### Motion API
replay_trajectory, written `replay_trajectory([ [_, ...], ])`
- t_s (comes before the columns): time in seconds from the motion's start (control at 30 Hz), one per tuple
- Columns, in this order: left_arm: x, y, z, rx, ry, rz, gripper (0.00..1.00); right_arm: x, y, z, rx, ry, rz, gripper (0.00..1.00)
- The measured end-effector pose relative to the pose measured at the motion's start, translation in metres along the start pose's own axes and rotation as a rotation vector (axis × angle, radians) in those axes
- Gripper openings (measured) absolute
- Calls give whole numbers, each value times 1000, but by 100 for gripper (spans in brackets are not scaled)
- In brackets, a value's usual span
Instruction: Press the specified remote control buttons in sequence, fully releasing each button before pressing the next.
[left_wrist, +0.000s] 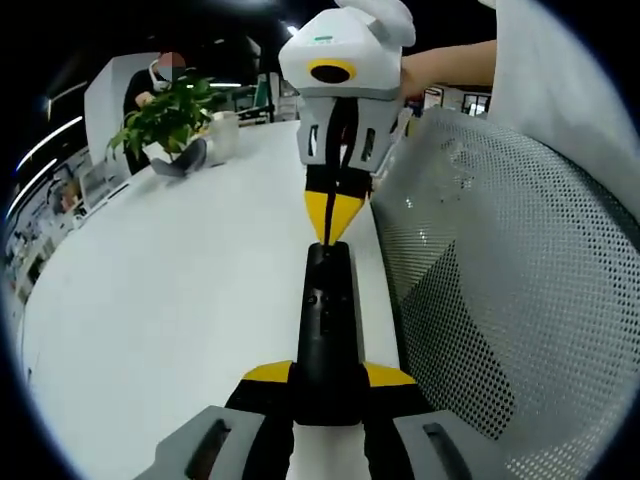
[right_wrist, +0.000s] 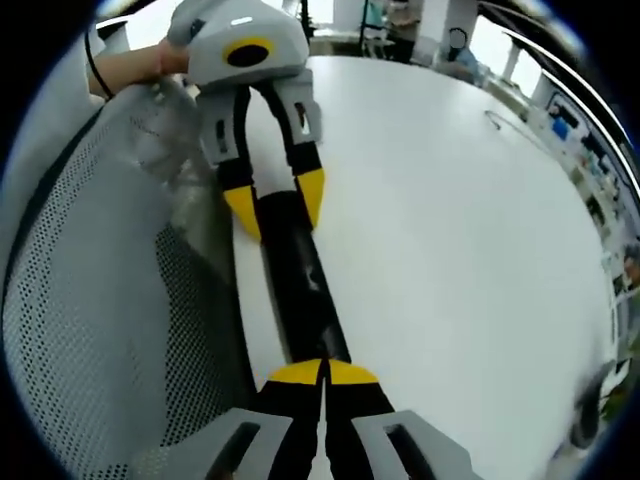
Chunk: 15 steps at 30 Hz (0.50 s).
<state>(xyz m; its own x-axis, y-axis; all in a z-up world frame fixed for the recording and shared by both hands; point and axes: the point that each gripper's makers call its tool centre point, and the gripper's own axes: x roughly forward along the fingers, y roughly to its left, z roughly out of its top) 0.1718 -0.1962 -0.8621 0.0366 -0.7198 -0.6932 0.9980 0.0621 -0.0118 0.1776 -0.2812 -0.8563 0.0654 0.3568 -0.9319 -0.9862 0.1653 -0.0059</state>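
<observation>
The black remote (left_wrist: 326, 330) lay lengthwise near the edge of the white table (left_wrist: 170, 300), beside a mesh chair back (left_wrist: 500, 300). The left gripper (left_wrist: 328, 378) was clamped on its near end, apparently to steady it. The right gripper (left_wrist: 330, 215), tips brought together into one point, touched its far end, likely pressing a button there

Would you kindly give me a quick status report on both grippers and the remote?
Left gripper shut on the black remote control. Right gripper shut, tips on the remote's far end. White mesh chair back close alongside.
</observation>
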Motion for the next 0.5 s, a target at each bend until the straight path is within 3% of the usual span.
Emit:
replay_trajectory([
  [0.23,0,0,0,0,-1,-3,24,0,-1,-1,9,39,-20,0],
  [0.43,0,0,0,-1,-2,-2,24,-3,-3,0,221,-107,-46,0],
  [0.5,0,0,0,-3,-2,-1,24,-4,-3,0,243,-131,-58,0],
])
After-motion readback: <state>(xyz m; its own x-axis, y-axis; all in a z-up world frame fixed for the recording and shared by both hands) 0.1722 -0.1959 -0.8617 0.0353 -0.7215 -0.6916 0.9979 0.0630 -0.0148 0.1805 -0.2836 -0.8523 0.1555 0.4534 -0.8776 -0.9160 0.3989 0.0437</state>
